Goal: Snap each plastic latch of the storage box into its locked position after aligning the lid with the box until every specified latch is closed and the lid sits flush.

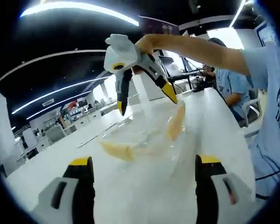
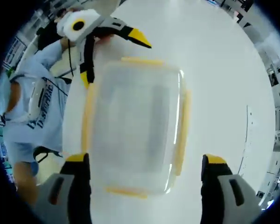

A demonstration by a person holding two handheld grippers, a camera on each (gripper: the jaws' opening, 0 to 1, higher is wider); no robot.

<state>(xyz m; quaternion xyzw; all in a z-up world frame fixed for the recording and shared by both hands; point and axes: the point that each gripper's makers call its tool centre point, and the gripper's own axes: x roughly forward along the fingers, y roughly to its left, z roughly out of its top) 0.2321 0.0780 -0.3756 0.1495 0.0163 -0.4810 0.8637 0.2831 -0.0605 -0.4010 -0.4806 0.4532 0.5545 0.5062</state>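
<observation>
Left gripper (image 1: 144, 175): jaws spread wide, nothing between them, rising from the bottom of the left gripper view and aimed across the white table (image 1: 51, 163) at the storage box (image 1: 144, 133). Box is clear plastic, blurred, with pale yellow latches (image 1: 116, 150); sits on the table just ahead of the jaws.

Right gripper (image 1: 147, 105): seen in the left gripper view above the box, tilted down, jaws parted with black-and-yellow tips over the far edge. A person's hand (image 1: 144, 44) grips it from above, bare forearm stretched out from a light blue sleeve (image 1: 266, 60).

Right gripper view looks down on the box (image 2: 135, 126); lid (image 2: 130, 112) on, yellow latches along all four sides (image 2: 184, 130). Own jaws (image 2: 142, 175) spread to either side of the near edge, empty. Left gripper (image 2: 114, 58) at the far left corner, jaws apart. Whether latches are snapped: cannot tell.
</observation>
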